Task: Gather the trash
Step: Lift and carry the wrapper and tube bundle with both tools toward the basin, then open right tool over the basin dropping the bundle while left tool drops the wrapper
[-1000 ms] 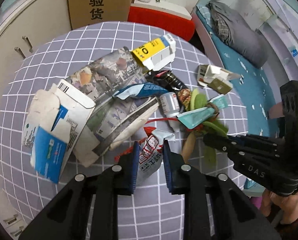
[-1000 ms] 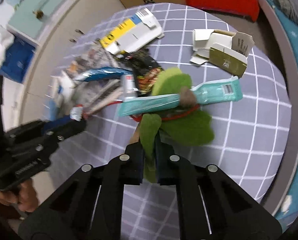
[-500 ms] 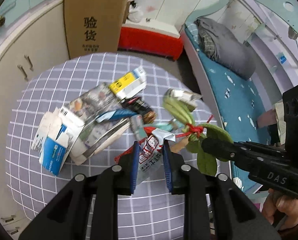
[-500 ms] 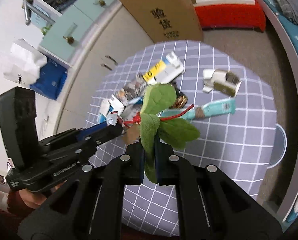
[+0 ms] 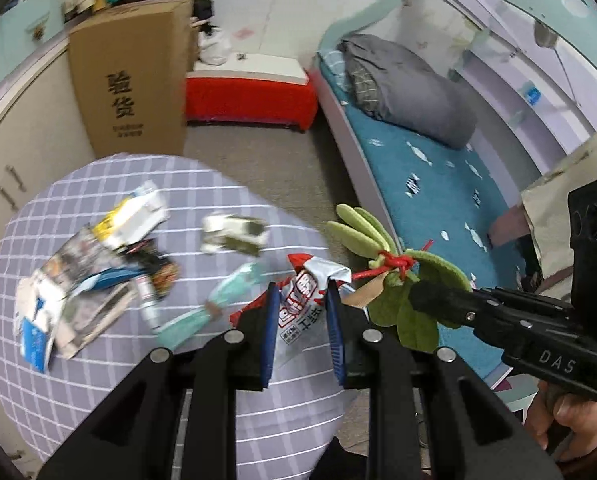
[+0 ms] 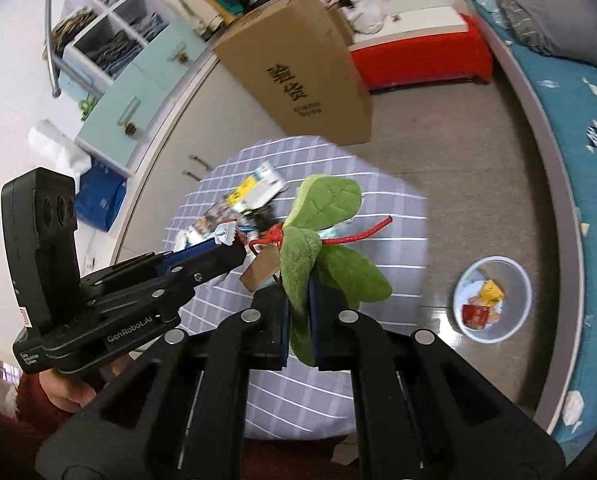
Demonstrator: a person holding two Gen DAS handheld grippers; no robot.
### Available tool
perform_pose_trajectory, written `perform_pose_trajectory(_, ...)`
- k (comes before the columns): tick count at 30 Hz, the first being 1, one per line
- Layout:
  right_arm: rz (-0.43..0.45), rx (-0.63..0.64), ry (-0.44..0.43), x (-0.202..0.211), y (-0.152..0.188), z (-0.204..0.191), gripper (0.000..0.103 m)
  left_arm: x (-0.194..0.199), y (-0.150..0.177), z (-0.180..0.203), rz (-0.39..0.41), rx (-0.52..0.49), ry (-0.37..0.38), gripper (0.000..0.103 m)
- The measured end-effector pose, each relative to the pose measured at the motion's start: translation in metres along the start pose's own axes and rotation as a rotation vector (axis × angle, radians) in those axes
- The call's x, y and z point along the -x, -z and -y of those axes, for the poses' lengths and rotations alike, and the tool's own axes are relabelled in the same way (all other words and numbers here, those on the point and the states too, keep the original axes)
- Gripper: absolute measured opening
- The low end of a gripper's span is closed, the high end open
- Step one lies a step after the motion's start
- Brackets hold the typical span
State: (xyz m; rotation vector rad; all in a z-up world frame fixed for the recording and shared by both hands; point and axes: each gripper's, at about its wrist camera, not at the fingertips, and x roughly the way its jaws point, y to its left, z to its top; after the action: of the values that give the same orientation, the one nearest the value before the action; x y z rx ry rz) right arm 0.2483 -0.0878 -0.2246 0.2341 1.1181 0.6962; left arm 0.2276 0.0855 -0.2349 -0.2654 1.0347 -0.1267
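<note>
Right wrist alone shows bin (image 6: 493, 298), right gripper (image 6: 298, 320) clamping leaves (image 6: 318, 240), left gripper (image 5: 302, 320) clamping wrapper (image 5: 302, 300)

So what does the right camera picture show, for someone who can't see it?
The right gripper is shut on green fabric leaves tied with red string, held above a checked table. On the floor to the right sits a white bin holding trash.
</note>
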Motion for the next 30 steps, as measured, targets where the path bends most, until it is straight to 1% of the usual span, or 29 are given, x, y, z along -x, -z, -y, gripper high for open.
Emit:
perform_pose_trajectory(3, 0.02, -0.028, 0.024, 0.02, 0.0, 0.028, 0.008, -0.013, -0.007, 0.035, -0.009, -0.035, 0.019, 0.022)
perform_pose_trajectory(8, 0.043, -0.081, 0.072, 0.045, 0.003, 0.072, 0.008, -0.036, -0.015, 0.076, -0.034, -0.076, 0.038, 0.022)
perform_pose_trajectory(12, 0.043, -0.117, 0.113, 0.057, 0.005, 0.106, 0.008, -0.06, -0.023, 0.108, -0.065, -0.104, 0.049, 0.022)
perform_pose_trajectory(17, 0.027, -0.141, 0.168, 0.065, 0.003, 0.144, 0.008, -0.086, -0.03, 0.136, -0.103, -0.125, 0.06, 0.022)
perform_pose_trajectory(24, 0.021, -0.138, 0.221, 0.061, -0.009, 0.179, 0.009, -0.118, -0.036, 0.164, -0.147, -0.147, 0.061, 0.022)
perform_pose_trajectory(25, 0.015, -0.143, 0.229, 0.06, -0.01, 0.185, 0.014, -0.122, -0.037, 0.168, -0.152, -0.152, 0.06, 0.022)
perform_pose_trajectory(26, 0.014, -0.149, 0.228, 0.061, -0.01, 0.19, 0.027, -0.124, -0.037, 0.17, -0.156, -0.154, 0.06, 0.022)
perform_pose_trajectory(27, 0.016, -0.155, 0.227, 0.061, -0.011, 0.194, 0.036, -0.127, -0.038, 0.172, -0.158, -0.156, 0.059, 0.022)
perform_pose_trajectory(28, 0.021, -0.158, 0.234, 0.062, -0.011, 0.197, 0.05, -0.13, -0.039, 0.174, -0.162, -0.159, 0.057, 0.022)
perform_pose_trajectory(30, 0.022, -0.157, 0.24, 0.063, -0.011, 0.202, 0.051, -0.133, -0.04, 0.179, -0.164, -0.163, 0.056, 0.022)
